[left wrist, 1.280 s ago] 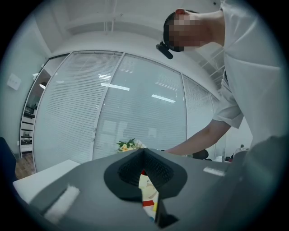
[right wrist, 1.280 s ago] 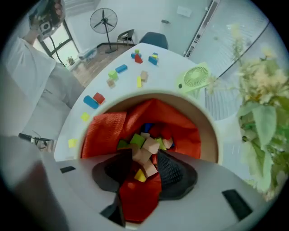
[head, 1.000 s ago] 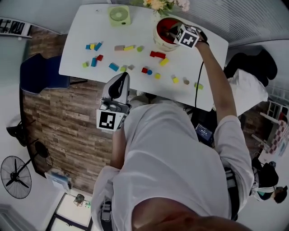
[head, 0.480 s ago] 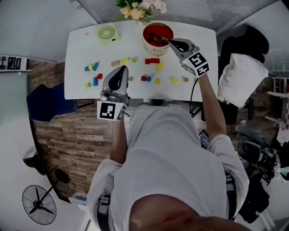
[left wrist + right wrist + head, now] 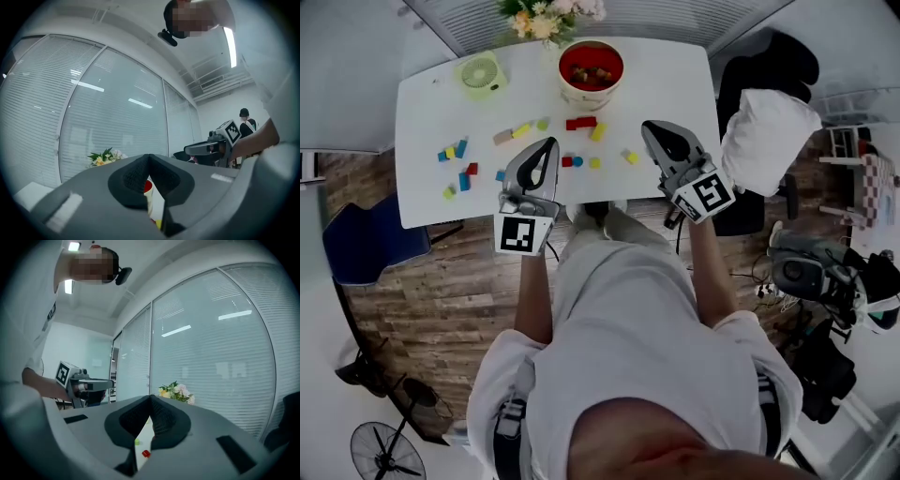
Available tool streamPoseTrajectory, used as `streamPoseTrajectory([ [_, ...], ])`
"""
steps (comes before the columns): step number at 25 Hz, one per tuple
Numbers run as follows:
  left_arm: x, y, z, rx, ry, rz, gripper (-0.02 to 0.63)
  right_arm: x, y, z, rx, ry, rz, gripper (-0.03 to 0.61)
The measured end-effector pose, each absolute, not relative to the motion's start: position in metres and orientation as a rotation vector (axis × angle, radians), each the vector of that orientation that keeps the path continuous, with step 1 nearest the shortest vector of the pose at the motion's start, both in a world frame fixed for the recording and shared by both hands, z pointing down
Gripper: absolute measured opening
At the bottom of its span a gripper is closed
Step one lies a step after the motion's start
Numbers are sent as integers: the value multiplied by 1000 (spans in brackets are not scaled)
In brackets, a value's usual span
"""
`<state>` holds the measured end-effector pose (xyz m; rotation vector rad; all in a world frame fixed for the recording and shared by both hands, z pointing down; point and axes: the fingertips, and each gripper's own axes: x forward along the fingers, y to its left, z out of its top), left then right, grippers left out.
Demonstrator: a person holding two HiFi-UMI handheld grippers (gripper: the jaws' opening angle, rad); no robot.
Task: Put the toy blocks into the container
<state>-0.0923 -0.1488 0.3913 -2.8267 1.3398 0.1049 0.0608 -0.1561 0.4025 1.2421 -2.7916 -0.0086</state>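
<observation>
Smooth white desk, matt plastic tools, wood floor.
The desk (image 5: pixel 666 75) top looks smooth, white and faintly glossy; the toy blocks (image 5: pixel 579 123) on it are painted in flat, bright colours. The container (image 5: pixel 586 96) has a cream outer wall with a soft sheen. The left tool (image 5: pixel 545 142) and the right tool (image 5: pixel 650 127) have matt grey plastic shells and rough-textured black pads (image 5: pixel 133 176). The floor (image 5: pixel 441 291) is brown wood plank; the shirt (image 5: pixel 647 375) is white cloth.

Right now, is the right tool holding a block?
No, the right tool has its jaws closed together with nothing between them.
</observation>
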Motion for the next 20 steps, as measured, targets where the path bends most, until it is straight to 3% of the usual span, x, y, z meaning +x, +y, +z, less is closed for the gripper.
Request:
streamPoseTrajectory([
  [20, -65, 106, 389, -2691, 1612, -65, -5, 95, 72, 389, 1168, -2959, 10, 2],
])
